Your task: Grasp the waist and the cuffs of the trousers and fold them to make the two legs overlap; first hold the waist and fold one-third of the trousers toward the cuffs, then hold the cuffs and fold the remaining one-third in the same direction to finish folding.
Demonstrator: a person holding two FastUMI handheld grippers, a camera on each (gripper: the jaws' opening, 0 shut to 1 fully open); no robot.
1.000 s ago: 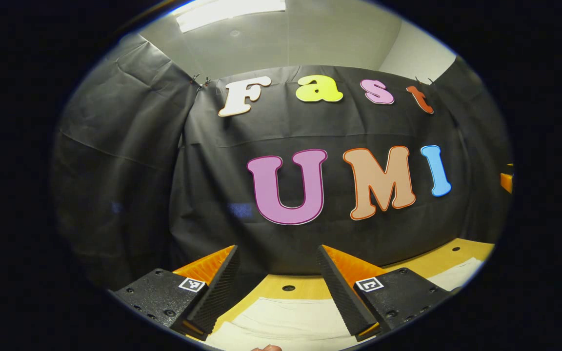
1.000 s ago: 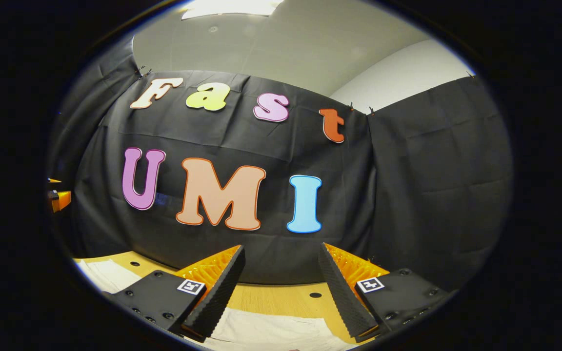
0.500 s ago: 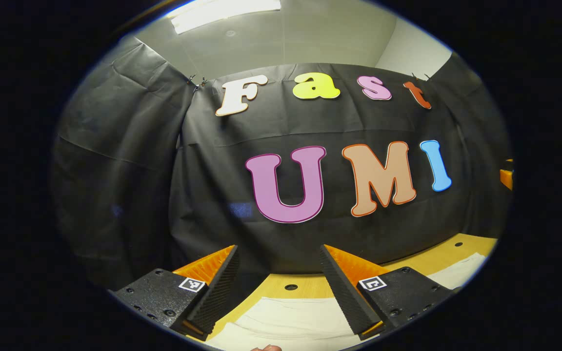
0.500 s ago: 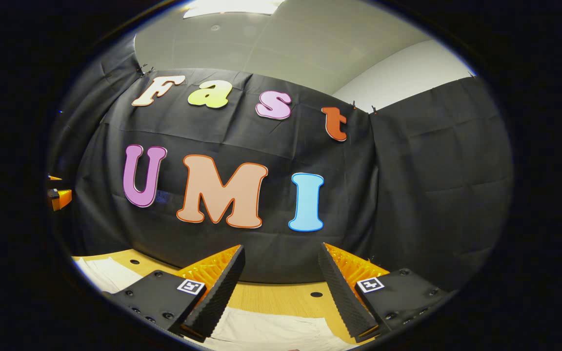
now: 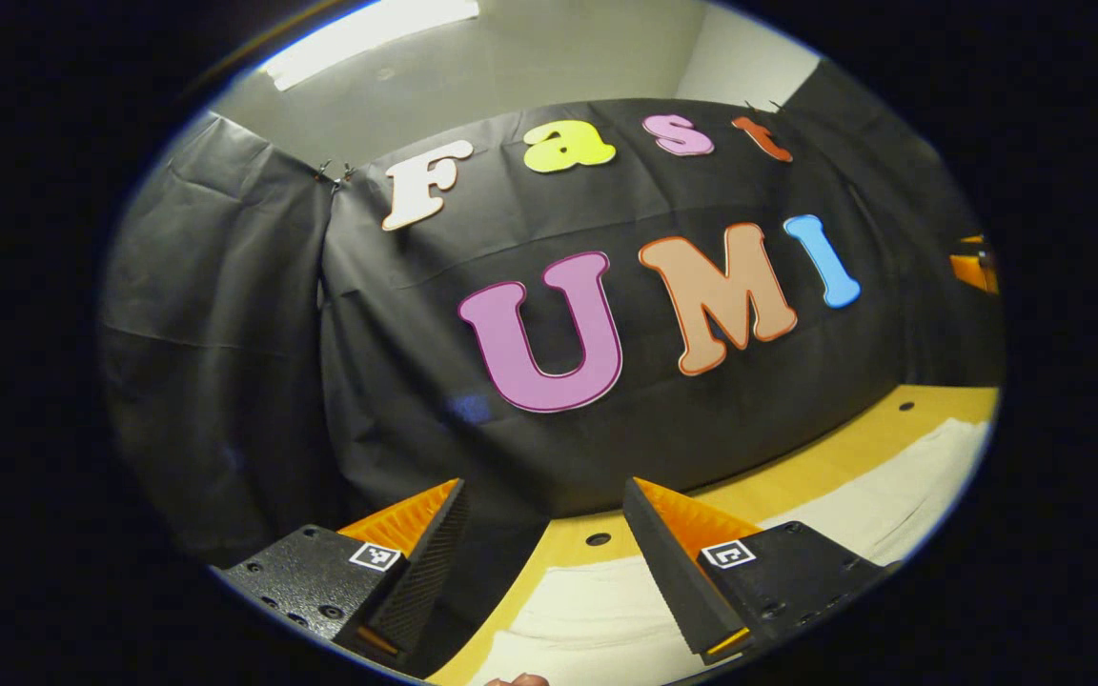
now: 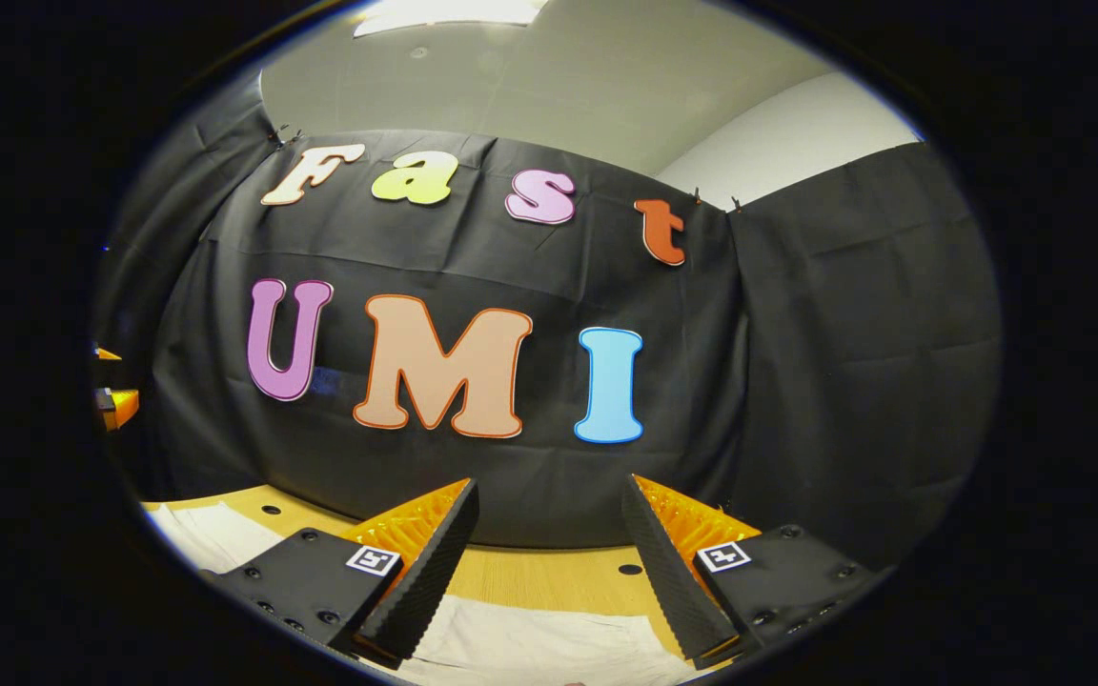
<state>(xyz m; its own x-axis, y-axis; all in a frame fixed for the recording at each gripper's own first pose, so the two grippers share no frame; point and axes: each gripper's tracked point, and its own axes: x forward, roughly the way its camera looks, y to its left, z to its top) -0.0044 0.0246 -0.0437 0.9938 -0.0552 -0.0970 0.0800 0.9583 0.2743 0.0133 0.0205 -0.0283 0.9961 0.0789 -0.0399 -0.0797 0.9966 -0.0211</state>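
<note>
Wooden table (image 5: 825,467) under white trousers (image 5: 597,619), black cloth wall (image 6: 854,362) behind; left gripper (image 5: 544,562) and right gripper (image 6: 549,562) gape, holding nothing.

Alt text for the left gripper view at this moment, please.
The left gripper is open, empty and tilted, above pale trousers lying flat on a wooden table. Behind stands the booth's black cloth wall; the other gripper shows at the right edge.

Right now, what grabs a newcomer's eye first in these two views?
The left gripper and right gripper, both open, hang low in their views above pale trousers spread on the wooden table. Behind stands the black booth wall.
</note>
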